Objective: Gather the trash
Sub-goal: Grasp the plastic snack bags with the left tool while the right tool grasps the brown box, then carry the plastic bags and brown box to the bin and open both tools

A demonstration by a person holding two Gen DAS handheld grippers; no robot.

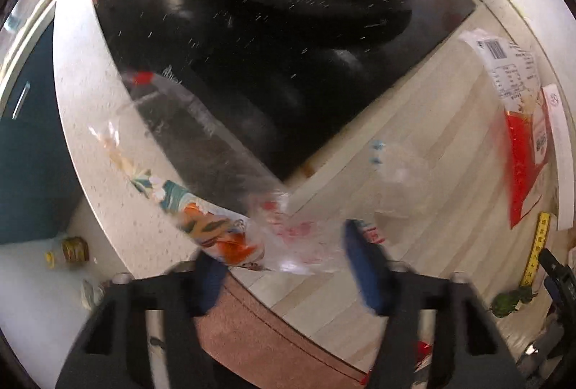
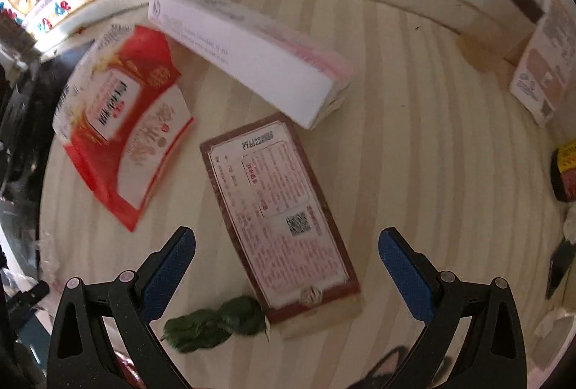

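Two grippers point down at a striped counter (image 2: pixel 414 101) with trash on it. The left gripper (image 1: pixel 284 266) has a clear plastic wrapper (image 1: pixel 291 238) between its blue pads (image 1: pixel 363 263), but the picture is blurry, so I cannot tell if the pads press on it. The right gripper (image 2: pixel 286 270) is wide apart and holds nothing. A brown printed box (image 2: pixel 277 209) lies flat between its fingers. Near it are a white box (image 2: pixel 252 54), a red and white bag (image 2: pixel 122 122) and a green leaf (image 2: pixel 212 322), which touches the brown box.
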